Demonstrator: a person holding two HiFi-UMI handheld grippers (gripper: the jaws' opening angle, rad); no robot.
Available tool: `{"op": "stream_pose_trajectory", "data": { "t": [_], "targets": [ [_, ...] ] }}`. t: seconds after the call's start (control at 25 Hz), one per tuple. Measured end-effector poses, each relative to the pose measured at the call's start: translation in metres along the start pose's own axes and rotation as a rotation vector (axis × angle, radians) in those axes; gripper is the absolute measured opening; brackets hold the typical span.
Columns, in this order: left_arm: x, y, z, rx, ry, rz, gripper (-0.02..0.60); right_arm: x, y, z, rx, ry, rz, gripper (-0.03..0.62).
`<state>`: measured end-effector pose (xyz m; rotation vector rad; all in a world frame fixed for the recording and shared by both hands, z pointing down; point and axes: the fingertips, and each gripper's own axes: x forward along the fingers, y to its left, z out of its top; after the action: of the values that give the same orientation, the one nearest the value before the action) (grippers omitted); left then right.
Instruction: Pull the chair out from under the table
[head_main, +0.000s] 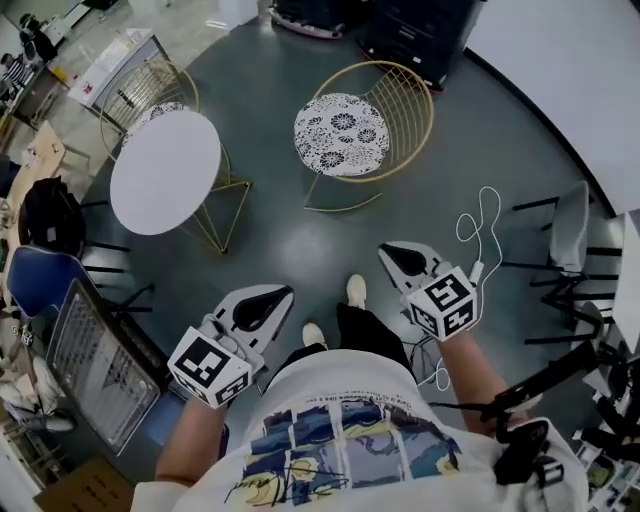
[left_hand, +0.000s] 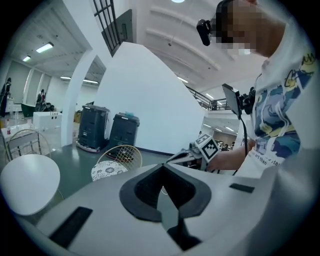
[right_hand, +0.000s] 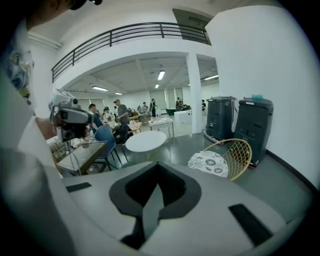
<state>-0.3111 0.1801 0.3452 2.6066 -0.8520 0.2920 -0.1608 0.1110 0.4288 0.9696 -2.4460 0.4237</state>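
The gold wire chair (head_main: 345, 130) with a patterned cushion stands free on the dark floor, to the right of the round white table (head_main: 165, 170) and apart from it. Both grippers are held close to my body, well short of the chair. My left gripper (head_main: 287, 292) is shut with nothing in it, and my right gripper (head_main: 386, 250) is shut and empty too. The left gripper view looks over its closed jaws, my left gripper (left_hand: 162, 167) pointing toward the chair (left_hand: 117, 162) and table (left_hand: 27, 180). Past my right gripper (right_hand: 157, 165) I see the chair (right_hand: 225, 157) and table (right_hand: 145, 141).
A second gold chair (head_main: 150, 95) sits behind the table. Dark bins (head_main: 415, 30) stand at the back by a curved white wall. A white cable (head_main: 480, 225) lies on the floor at right near black-legged chairs (head_main: 570, 240). A blue chair (head_main: 40, 280) and a glass-topped table (head_main: 95, 360) are at left.
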Motion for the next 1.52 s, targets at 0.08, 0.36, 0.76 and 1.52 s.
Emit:
{"op": "stream_pose_trajectory", "data": {
  "t": [0.08, 0.36, 0.76, 1.52],
  "targets": [
    [-0.006, -0.017, 0.001, 0.005, -0.011, -0.007, 0.008, -0.019, 0.036, 0.009, -0.026, -0.032, 0.045, 0.011],
    [-0.012, -0.112, -0.013, 0.017, -0.019, -0.003, 0.008, -0.107, 0.098, -0.004, -0.076, -0.09, 0.151, 0.011],
    [0.008, -0.289, -0.036, 0.038, -0.013, 0.071, 0.008, -0.247, 0.13, -0.101, -0.163, -0.064, 0.271, 0.011],
    [-0.117, -0.392, -0.12, 0.044, 0.012, -0.011, 0.008, -0.317, 0.298, -0.119, -0.235, -0.161, 0.235, 0.011]
  ]
}}
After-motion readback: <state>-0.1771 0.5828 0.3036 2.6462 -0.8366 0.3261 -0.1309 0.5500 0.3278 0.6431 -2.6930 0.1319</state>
